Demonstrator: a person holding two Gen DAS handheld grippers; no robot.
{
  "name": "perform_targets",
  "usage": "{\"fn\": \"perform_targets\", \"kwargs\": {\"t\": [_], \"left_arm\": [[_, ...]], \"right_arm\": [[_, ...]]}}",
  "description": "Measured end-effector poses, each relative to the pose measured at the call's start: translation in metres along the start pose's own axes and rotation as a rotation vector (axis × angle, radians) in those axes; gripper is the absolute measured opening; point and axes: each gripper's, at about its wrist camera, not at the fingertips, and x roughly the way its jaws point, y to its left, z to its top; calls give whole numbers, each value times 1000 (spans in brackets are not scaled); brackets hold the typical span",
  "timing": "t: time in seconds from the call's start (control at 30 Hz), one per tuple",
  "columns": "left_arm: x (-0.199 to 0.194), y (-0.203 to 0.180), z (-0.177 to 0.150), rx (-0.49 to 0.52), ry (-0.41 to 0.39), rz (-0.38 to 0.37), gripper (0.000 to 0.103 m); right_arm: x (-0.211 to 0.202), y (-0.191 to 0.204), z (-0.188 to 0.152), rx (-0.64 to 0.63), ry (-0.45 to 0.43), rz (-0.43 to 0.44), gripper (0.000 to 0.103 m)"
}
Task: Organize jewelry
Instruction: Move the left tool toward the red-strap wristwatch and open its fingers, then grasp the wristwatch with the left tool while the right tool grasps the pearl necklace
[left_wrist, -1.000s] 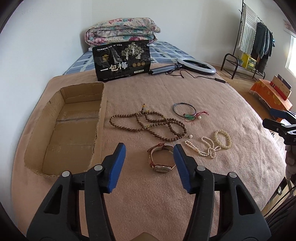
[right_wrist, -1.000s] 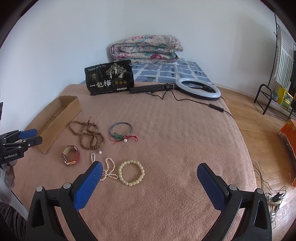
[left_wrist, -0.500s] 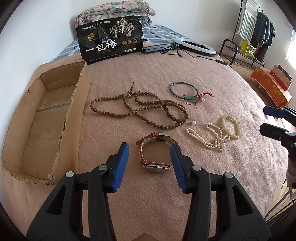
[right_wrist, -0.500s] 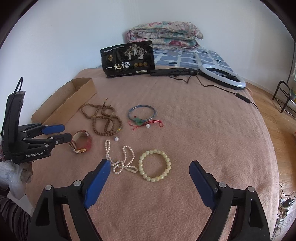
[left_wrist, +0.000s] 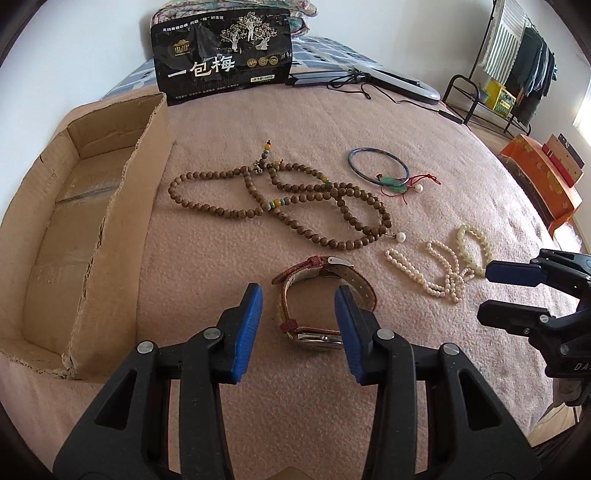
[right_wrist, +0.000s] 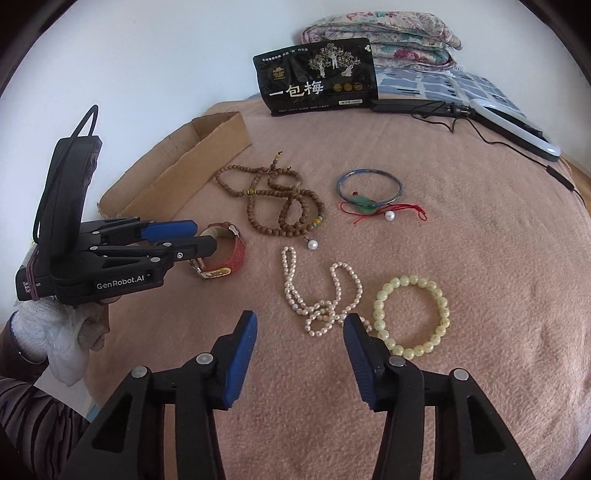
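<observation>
- Pink blanket (right_wrist: 461, 295) covers the bed you're working on, with a black snack bag (right_wrist: 317, 77) and a ring light (right_wrist: 517, 129) up at the far end.
- Your left gripper (left_wrist: 298, 314) has its fingers either side of the red-strap wristwatch (left_wrist: 314, 295). They've just been closing in, but there's a gap on the left side, so it's not clamped.
- Your right gripper (right_wrist: 299, 354) has also just been narrowing. Its fingers hang released just short of the pearl necklace (right_wrist: 321, 295), nothing between them.
- Pale green bead bracelet (right_wrist: 412, 317) lies right beside the pearls, touching them at the near end.
- Brown wooden bead strand (left_wrist: 288, 199) sits beyond the watch, and the blue bangle (left_wrist: 376, 166) with its jade charm and red cord is off to its right.
- Cardboard tray (left_wrist: 110, 229) sits along the left edge of the bed.
</observation>
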Motion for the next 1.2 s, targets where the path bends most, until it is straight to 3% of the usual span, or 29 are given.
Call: {"fn": "perform_targets", "kwargs": {"t": [0.13, 0.73, 0.83, 1.07, 1.2], "left_arm": [[6, -1, 0, 1, 15, -3, 36], [24, 8, 2, -42, 35, -25, 36], [23, 9, 2, -40, 30, -24, 31], [22, 9, 2, -45, 27, -36, 17], [22, 7, 0, -34, 18, -30, 15]], "right_arm": [[10, 2, 5, -13, 26, -23, 50], [38, 12, 7, -84, 75, -107, 51], [38, 13, 6, -100, 75, -120, 51], [39, 15, 6, -108, 72, -132, 39], [38, 16, 4, -111, 67, -132, 29]]}}
